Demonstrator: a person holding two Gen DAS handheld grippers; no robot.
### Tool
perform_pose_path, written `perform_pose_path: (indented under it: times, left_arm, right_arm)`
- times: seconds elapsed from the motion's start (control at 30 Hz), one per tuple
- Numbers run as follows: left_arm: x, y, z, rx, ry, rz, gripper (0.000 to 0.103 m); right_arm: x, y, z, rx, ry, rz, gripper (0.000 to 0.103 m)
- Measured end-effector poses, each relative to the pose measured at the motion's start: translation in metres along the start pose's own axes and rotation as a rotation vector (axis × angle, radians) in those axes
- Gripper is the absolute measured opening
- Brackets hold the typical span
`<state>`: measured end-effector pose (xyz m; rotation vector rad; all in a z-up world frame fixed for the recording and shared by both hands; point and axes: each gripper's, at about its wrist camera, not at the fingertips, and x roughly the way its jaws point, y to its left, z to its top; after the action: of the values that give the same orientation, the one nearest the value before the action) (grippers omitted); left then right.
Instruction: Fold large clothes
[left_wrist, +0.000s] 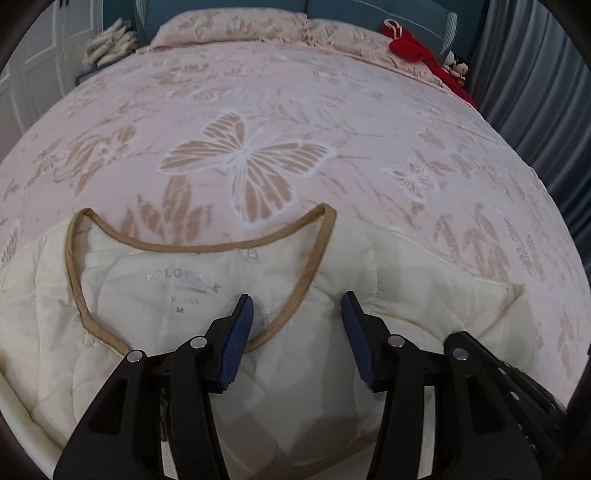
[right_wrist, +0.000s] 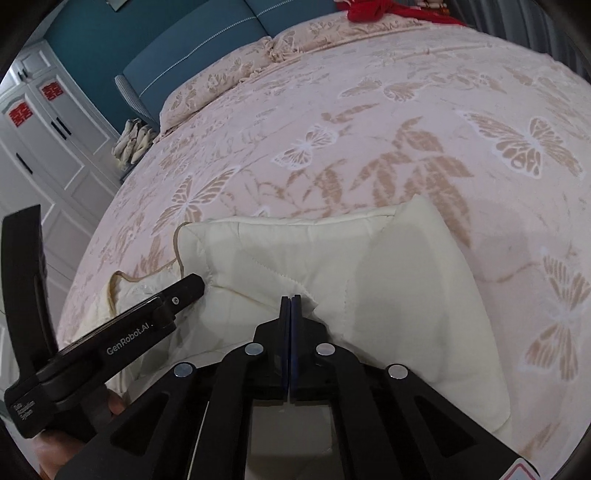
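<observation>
Left wrist view: cream quilted jacket (left_wrist: 332, 266), tan-bound neckline (left_wrist: 199, 247), lying face-open on the pink butterfly bedspread (left_wrist: 332, 122) at the near edge of the bed; size label and silver print visible inside the collar. Left gripper (left_wrist: 297, 301) poised over the cloth just right of the neckline, jaws parted, blue pads (left_wrist: 240, 332) clear of the fabric as far as can be told, nothing held. Background items: pillows (left_wrist: 229, 26) at the headboard, red cloth (left_wrist: 410, 44) at the far right corner, a pale bundle (left_wrist: 109, 40) on a bedside stand. Right wrist view: same jacket (right_wrist: 388, 266), one side already turned in over the body, a sleeve or panel forming a smooth flap at right. Right gripper (right_wrist: 290, 297) with jaws fully closed; a small pinch of the folded edge appears caught at their tip, though whether it is truly clamped or merely lies beside them cannot be told. Left gripper's finger (right_wrist: 184, 290) seen at left, resting close to the collar. White wardrobe (right_wrist: 44, 147) beyond the bed. Step judged: side fold in progress, shoulder region being laid flat. Next move judged: left jaws to close on the collar-side cloth, then both grippers to carry the fold across evenly, keeping the edge straight and the padding unbunched.
</observation>
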<state>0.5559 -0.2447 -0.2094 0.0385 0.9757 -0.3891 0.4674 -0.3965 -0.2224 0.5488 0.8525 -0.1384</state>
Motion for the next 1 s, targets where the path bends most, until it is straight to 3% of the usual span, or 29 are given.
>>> perform_pose_path:
  times: [0.17,0.23,0.27,0.33,0.37,0.47,0.53,0.6,0.7,0.77,0.9,1.0]
  left_arm:
    - [-0.008,0.013,0.0,-0.055,-0.038,0.063,0.045]
    - [-0.027,0.037,0.006,-0.113,-0.069,0.115,0.043]
    - [-0.036,0.047,0.008,-0.12,-0.089,0.106,0.046]
    - [-0.061,0.075,0.015,-0.09,-0.132,0.102,0.057]
    - [-0.068,0.088,0.018,-0.075,-0.136,0.103,0.064]
    - [-0.068,0.124,0.026,-0.091,-0.076,0.11,0.064]
    - [-0.049,0.136,0.025,-0.088,0.017,0.127,0.064]
    - [-0.033,0.136,0.016,-0.05,0.057,0.195,0.063]
    - [-0.025,0.134,0.006,0.001,0.027,0.237,0.063]
    - [-0.022,0.133,0.002,0.01,0.003,0.257,0.065]
    - [-0.021,0.135,-0.003,-0.006,-0.033,0.27,0.067]
    - [-0.02,0.138,-0.004,-0.01,-0.051,0.273,0.067]
  right_arm:
    - [-0.002,-0.001,0.002,0.016,-0.013,-0.023,0.0]
    - [-0.02,0.001,0.009,0.026,-0.054,-0.138,0.0]
    - [-0.036,0.007,0.014,0.002,-0.098,-0.212,0.007]
    - [-0.067,0.028,0.022,-0.064,-0.187,-0.251,0.02]
    - [-0.076,0.042,0.027,-0.098,-0.196,-0.211,0.027]
    - [-0.055,0.089,0.036,-0.155,-0.048,-0.037,0.049]
    - [-0.025,0.121,0.029,-0.197,0.035,0.057,0.049]
    - [0.008,0.155,0.015,-0.307,0.079,0.023,0.044]
    - [0.047,0.176,-0.006,-0.387,0.136,-0.037,0.04]
    - [0.065,0.173,-0.011,-0.4,0.16,-0.095,0.032]
    - [0.068,0.158,-0.009,-0.361,0.126,-0.07,0.027]
    - [0.066,0.152,-0.011,-0.332,0.106,-0.074,0.017]
